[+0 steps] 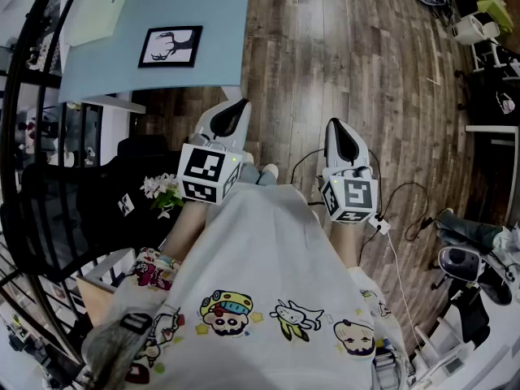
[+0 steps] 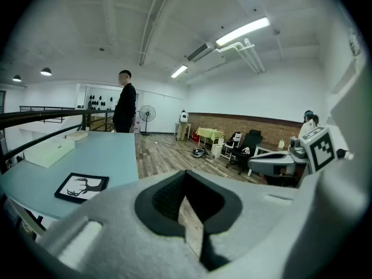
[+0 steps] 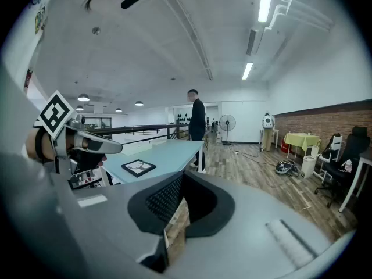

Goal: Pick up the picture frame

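Left gripper [image 1: 238, 108] and right gripper [image 1: 335, 128], jaws pressed together and empty, should open before reaching the picture frame [image 1: 170, 46] at upper left.

The picture frame [image 1: 170, 46] is a small rectangle with a black border around a white picture of a black, antlered deer silhouette. It lies flat and face up on the pale blue surface [image 1: 187, 6], long side across, near the edge closest to me. From where I stand it is at about eleven o'clock, well ahead of me. Bare surface shows all round it. In the left gripper view it sits at about eight o'clock [image 2: 82, 186], and in the right gripper view also near eight o'clock [image 3: 138, 167], small and slightly skewed.
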The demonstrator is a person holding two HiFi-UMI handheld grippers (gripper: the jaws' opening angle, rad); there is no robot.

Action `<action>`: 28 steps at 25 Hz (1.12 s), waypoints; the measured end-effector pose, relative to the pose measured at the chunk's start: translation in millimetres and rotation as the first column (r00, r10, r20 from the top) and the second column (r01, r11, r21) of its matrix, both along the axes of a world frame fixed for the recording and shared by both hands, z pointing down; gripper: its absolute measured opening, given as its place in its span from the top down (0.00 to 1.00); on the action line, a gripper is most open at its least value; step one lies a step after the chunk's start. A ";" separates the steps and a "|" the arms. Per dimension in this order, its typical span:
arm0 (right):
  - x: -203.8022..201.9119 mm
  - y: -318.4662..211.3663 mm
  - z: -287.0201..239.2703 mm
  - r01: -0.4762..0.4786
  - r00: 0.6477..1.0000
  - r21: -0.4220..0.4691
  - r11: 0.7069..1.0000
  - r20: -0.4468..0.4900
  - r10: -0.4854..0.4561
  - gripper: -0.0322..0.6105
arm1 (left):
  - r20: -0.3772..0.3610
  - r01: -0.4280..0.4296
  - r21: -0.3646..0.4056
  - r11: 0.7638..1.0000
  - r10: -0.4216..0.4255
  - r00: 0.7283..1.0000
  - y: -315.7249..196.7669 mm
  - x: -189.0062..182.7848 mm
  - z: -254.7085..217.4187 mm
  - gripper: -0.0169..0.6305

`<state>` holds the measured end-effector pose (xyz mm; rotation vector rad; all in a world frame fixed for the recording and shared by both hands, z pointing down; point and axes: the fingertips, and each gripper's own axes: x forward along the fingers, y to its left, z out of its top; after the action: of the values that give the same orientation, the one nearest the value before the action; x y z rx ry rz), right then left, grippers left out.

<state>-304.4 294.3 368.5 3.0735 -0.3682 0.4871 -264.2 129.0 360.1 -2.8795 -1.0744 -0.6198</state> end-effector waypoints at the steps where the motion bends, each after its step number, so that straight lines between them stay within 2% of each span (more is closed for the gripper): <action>1: -1.0 0.9 -0.2 -0.006 1.000 0.001 1.000 0.001 0.006 0.94 | -0.003 -0.004 -0.001 1.000 0.004 1.000 1.2 -1.1 -1.1 0.98; 11: -26.7 15.3 -5.2 -0.032 0.999 0.031 0.999 -0.024 0.033 0.94 | -0.029 0.001 -0.027 1.000 -0.002 1.000 13.3 -22.7 -8.5 0.97; 13: -31.4 19.1 -5.0 -0.036 0.999 0.038 0.999 -0.026 0.037 0.93 | -0.026 -0.001 -0.031 1.000 0.000 1.000 15.9 -26.7 -7.6 0.92; 17: -32.5 21.2 -0.5 -0.036 0.999 0.047 0.998 -0.024 0.037 0.90 | -0.023 0.002 -0.030 1.000 -0.002 1.000 17.2 -26.1 -4.6 0.91; 23: -8.9 16.3 9.3 -0.023 1.000 0.047 0.999 -0.011 0.024 0.85 | -0.017 0.007 -0.033 0.999 -0.007 1.000 14.6 -2.9 3.7 0.88; 28: 31.4 19.7 8.8 -0.015 1.000 0.045 0.999 -0.011 0.015 0.84 | -0.016 0.006 -0.045 0.999 -0.007 1.000 19.7 38.3 3.9 0.87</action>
<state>-273.0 314.0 377.3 3.1232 -0.3613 0.4684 -226.0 148.7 364.0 -2.9212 -1.0916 -0.5790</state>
